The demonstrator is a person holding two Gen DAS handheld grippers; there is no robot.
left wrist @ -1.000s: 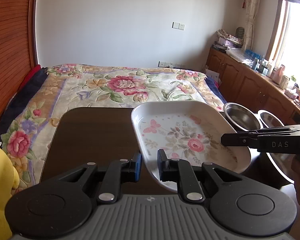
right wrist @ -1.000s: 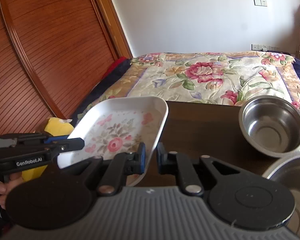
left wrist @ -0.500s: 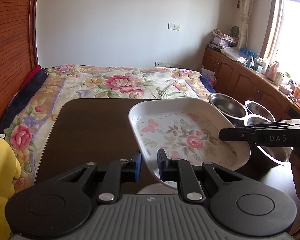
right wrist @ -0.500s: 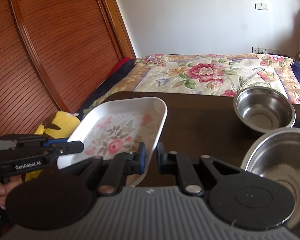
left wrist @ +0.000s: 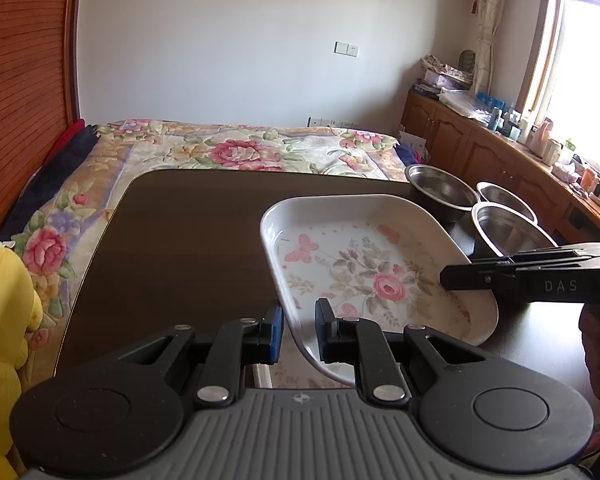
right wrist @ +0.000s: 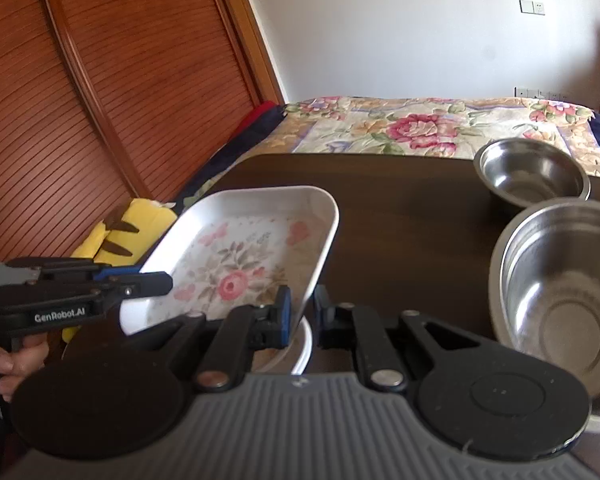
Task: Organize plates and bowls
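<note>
Both tools, left tool and right tool, stay clamped on the floral plate, now lifted back from the steel bowls at 2 o'clock, probably for stacking.

Black left tool with blue pad, ribbed grey body, silver screws

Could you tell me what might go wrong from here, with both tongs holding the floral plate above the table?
Two risks stand out. The floral plate is held only by its rims, left tongs on one edge and right tongs on the other, so uneven motion could make it slip or tilt. The nearest steel bowl sits close beside the right tongs and could be knocked on lowering.
</note>
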